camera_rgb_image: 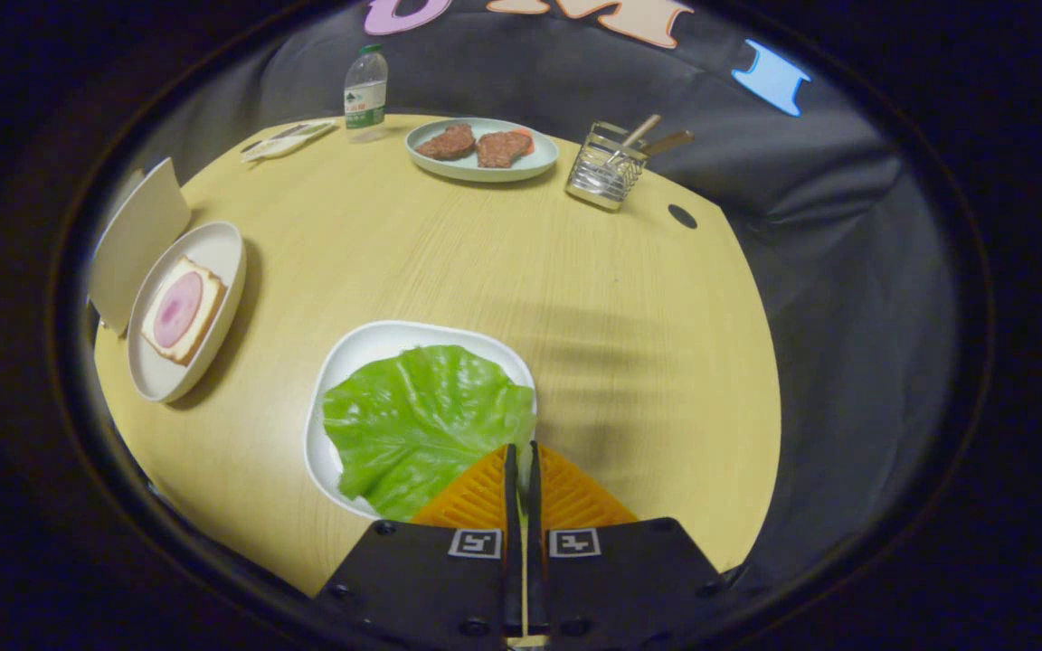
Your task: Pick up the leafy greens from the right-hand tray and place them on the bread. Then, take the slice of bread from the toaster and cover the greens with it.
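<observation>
The gripper (pixel 521 452) hangs over the near side of a round, pale wooden table (pixel 449 262), its two orange ribbed fingers (pixel 476 495) brought together until only a thin slit shows between them, and nothing is caught in that slit as far as I can see. Their tips sit at the near right edge of the leafy greens (pixel 421 420), a single broad, bright green leaf lying flat and crinkled on a white tray (pixel 367 348) just ahead of the fingers; whether the tips actually touch the leaf, I cannot tell. Off to the left, well apart from the tray, a white oval plate (pixel 213 249) carries a slice of bread (pixel 184 310) with a round pink slice of meat on top. Just beyond that plate stands a pale flat-sided thing (pixel 137 240), which may be the toaster, though I cannot make it out for sure. On the far side of the table sits a light green plate (pixel 482 167) with two brown patties (pixel 476 145), a wire holder (pixel 607 167) with wooden utensils to its right, a plastic bottle (pixel 365 90) to its left, and a small flat packet (pixel 286 140) near the bottle.
</observation>
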Demonstrator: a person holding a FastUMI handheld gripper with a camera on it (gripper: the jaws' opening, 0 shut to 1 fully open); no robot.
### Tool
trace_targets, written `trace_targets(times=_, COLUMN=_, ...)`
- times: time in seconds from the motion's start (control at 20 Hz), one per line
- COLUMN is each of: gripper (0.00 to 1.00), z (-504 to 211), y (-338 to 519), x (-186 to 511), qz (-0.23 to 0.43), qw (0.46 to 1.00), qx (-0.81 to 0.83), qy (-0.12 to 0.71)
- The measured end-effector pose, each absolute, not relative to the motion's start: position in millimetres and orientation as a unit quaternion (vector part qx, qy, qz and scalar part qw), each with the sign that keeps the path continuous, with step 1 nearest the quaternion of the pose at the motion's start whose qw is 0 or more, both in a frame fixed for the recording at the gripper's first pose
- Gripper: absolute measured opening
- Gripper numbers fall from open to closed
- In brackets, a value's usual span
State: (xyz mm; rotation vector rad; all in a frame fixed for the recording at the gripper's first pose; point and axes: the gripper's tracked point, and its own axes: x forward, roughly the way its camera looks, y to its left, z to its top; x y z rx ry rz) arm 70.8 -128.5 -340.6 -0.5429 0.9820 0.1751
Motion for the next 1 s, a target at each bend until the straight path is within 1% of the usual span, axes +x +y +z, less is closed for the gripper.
trace_targets(times=0.15, gripper=0.05, z=-336.5, y=-127.6, x=72.4, qz=0.082, qw=0.844, qx=-0.276, qy=0.453)
trace_targets(times=0.5, gripper=0.05, z=-314.8, y=-104.1, x=62.2, qz=0.094, qw=0.857, qx=-0.227, qy=0.453)
trace_targets(times=0.6, gripper=0.05, z=-299.9, y=-83.6, x=55.3, qz=0.113, qw=0.862, qx=-0.197, qy=0.453)
trace_targets(times=0.75, gripper=0.05, z=-273.6, y=-34.3, x=41.3, qz=0.166, qw=0.866, qx=-0.133, qy=0.454)
trace_targets(times=1.0, gripper=0.05, z=-244.4, y=56.4, x=14.9, qz=0.24, qw=0.849, qx=-0.009, qy=0.471)
